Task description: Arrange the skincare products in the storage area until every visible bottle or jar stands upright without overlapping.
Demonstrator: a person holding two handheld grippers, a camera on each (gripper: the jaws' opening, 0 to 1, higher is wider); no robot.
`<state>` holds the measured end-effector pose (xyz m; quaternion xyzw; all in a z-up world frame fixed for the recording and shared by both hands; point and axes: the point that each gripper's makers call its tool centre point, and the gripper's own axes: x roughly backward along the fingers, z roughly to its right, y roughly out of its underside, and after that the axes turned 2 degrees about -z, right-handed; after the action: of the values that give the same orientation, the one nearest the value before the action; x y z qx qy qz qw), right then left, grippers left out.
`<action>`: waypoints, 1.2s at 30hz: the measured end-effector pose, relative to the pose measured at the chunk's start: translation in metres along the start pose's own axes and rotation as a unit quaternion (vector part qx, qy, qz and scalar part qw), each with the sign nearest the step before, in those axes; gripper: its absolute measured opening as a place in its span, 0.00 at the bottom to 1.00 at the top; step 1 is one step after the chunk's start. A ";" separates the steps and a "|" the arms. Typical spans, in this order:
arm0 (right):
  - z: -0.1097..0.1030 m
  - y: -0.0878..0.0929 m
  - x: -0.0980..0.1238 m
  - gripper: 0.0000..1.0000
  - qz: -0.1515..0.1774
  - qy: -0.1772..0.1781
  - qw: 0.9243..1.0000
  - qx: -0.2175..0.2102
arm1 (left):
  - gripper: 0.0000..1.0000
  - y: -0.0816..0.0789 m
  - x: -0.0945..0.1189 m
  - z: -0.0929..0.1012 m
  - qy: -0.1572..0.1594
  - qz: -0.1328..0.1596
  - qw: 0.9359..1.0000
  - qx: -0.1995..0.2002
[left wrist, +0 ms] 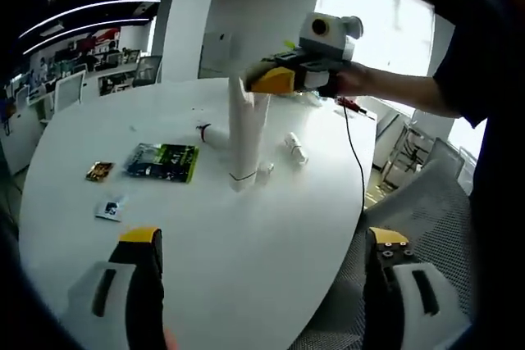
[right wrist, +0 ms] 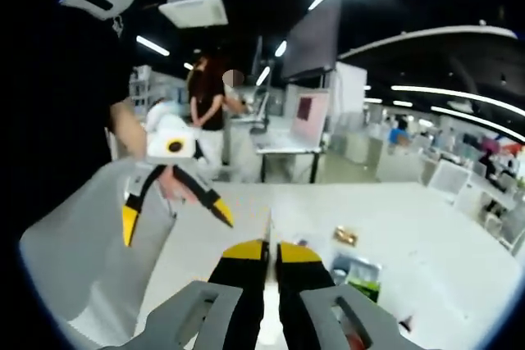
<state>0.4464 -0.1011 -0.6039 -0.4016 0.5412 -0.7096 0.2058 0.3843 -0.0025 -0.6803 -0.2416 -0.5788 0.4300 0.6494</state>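
- White tabletop [left wrist: 246,235] in the left gripper view: a wide bare stretch lies between the jaws and the things farther back. The table's curved edge runs down the right side, with a grey mesh chair [left wrist: 426,202] just past it.
- The left gripper [left wrist: 262,256] has its two yellow-tipped jaws spread far apart, with nothing between them and nothing touching them.
- A tall white tube [left wrist: 244,133] stands upright near the middle of the table. The right gripper [left wrist: 258,79], held by a hand [left wrist: 349,79], comes in from the right and pinches the tube's top.
- Beside the tube lie two small white bottles on their sides: one to the left [left wrist: 215,133], one to the right [left wrist: 295,149]. A third small white item at the tube's foot is too blurred to name.
- Farther left lie a green packet [left wrist: 164,161], a small gold packet [left wrist: 99,171] and a small sachet [left wrist: 109,209], all well apart.
- In the right gripper view the right gripper's jaws stand together, clamped on the thin white top edge of the tube [right wrist: 268,231]; the tube below is hidden.
- The left gripper [right wrist: 176,211] hangs wide open to the left, above the chair.
- The green packet [right wrist: 357,276] and gold packet [right wrist: 344,235] lie right of the jaws.
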 end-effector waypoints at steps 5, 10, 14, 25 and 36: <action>0.017 0.010 -0.003 0.00 0.006 -0.005 1.000 -0.001 | 0.97 -0.001 -0.007 -0.004 0.002 -0.003 1.000 0.003; 0.032 0.018 -0.003 0.00 0.005 -0.004 1.000 0.002 | 0.96 0.002 -0.016 -0.001 0.008 -0.016 1.000 0.008; 0.043 0.023 -0.005 0.00 0.011 -0.007 1.000 -0.003 | 0.96 -0.004 -0.020 0.004 0.016 -0.012 1.000 0.006; 0.061 0.022 -0.009 0.00 0.043 -0.004 0.999 -0.013 | 0.95 0.002 -0.021 -0.001 0.012 -0.021 1.000 0.009; 0.073 0.025 -0.007 0.00 0.051 -0.024 0.998 -0.016 | 0.94 0.001 -0.024 -0.001 0.012 -0.020 1.000 0.011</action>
<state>0.5046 -0.1484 -0.6231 -0.3936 0.5675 -0.6793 0.2484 0.3863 -0.0216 -0.6946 -0.2277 -0.5710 0.4208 0.6671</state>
